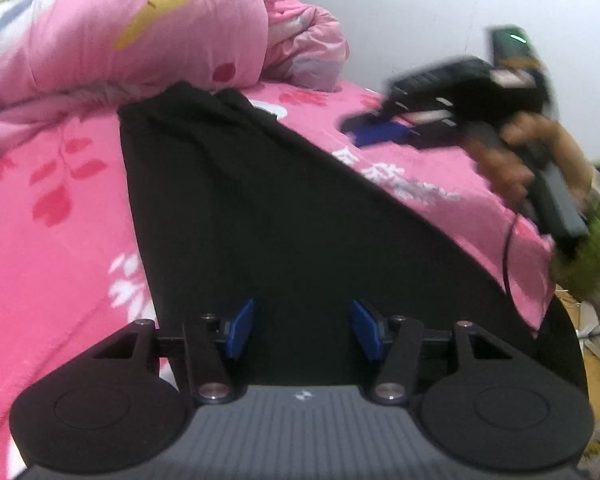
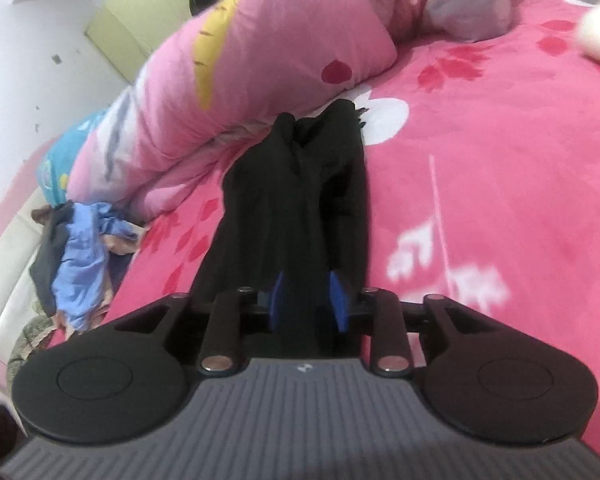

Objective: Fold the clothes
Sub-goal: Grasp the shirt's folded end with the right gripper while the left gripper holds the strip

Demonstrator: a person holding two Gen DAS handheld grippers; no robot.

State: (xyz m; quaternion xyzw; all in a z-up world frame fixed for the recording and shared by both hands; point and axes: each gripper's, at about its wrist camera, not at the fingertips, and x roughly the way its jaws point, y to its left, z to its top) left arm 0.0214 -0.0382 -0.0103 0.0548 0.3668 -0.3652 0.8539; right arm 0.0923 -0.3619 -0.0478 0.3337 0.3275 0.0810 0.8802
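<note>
Nearest the lens in the left wrist view, the left gripper (image 1: 303, 330) hangs over the black garment (image 1: 260, 200) with its blue pads (image 1: 242, 328) spread wide and nothing between them. The garment lies stretched on the pink floral bedsheet (image 1: 52, 220), its far end reaching the rolled pink quilt (image 1: 140, 32); its near edge is cut off behind the gripper body. In the right wrist view the right gripper (image 2: 309, 300) has its pads drawn in against a bunched fold of the same black garment (image 2: 300, 200), which runs away from it in a narrow, creased strip toward the quilt (image 2: 260, 60). Only the left wrist view shows that right gripper (image 1: 376, 130) from outside, smeared by blur, gripped by a hand (image 1: 516, 160); there its tips show no cloth. Only the right wrist view shows a heap of blue and dark clothes (image 2: 80, 256) at the bed's edge, beside the quilt.
</note>
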